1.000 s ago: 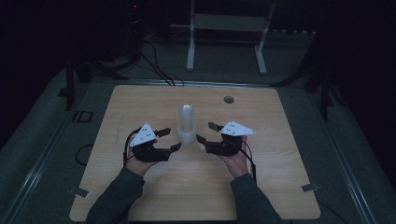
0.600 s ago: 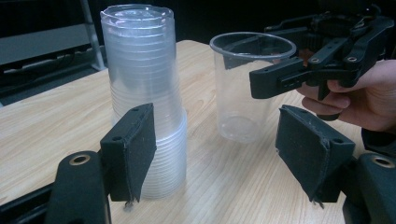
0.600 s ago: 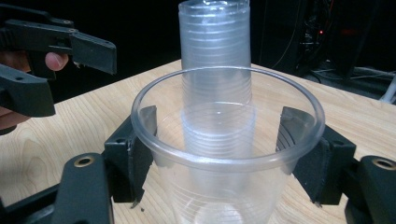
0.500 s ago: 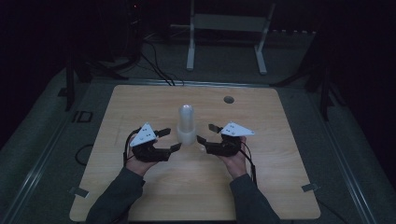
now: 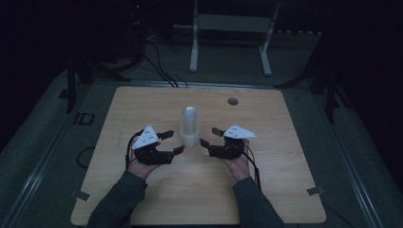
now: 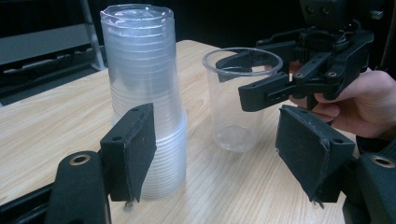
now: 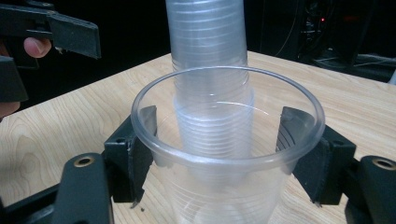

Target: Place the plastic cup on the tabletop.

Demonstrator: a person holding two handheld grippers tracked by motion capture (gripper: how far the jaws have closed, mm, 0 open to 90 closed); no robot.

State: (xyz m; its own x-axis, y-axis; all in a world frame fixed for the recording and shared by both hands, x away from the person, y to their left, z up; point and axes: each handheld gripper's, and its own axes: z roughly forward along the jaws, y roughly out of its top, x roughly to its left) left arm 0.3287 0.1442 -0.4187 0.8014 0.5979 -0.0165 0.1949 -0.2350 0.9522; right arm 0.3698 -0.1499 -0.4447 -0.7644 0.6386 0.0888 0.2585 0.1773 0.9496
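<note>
Your forearms rise from the frame's bottom edge, your right gripper [image 5: 209, 137] clasping the single clear plastic cup [image 7: 227, 154] (standing at centre, beside the tall stack of clear plastic cups [image 5: 189, 124]), your left gripper [image 5: 172, 142] spread empty.

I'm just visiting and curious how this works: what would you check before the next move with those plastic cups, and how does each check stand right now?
1. Single cup upright on the table: ok.
2. Right gripper around the single cup, a jaw on each side: ok.
3. Right jaws pressing the cup wall: cannot tell; the cup looks round, not squeezed.
4. Stack upright and apart from the single cup: ok.
5. Left gripper open, holding nothing: ok.
6. Left jaws around the stack to steady it: not ok; the stack stands beyond the left-hand jaw in the left gripper view.
</note>
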